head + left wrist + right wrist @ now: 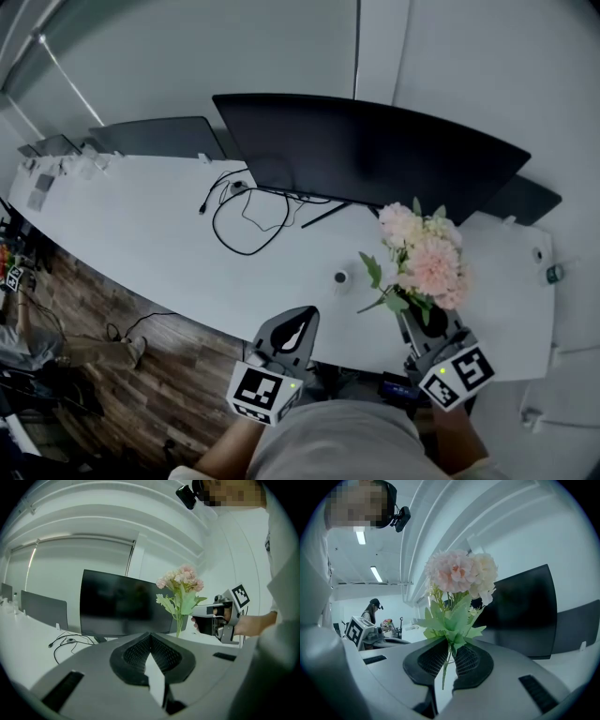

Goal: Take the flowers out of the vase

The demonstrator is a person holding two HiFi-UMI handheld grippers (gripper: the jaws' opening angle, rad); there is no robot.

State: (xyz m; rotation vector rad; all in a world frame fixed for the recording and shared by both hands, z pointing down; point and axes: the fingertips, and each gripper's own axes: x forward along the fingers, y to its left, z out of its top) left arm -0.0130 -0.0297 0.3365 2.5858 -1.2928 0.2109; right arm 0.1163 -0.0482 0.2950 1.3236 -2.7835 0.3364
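flowers [427, 258]: pink and cream blooms, green leaves, thin green stem; bunch upright; stem pinched between right gripper [449, 660] jaws, lower end hanging free below them; over white desk [187, 253] near edge

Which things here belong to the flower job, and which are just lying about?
Job:
flowers, clamped by the stem in the right gripper
left gripper, shut and empty

Lying about:
monitor
cables
small round object on the desk
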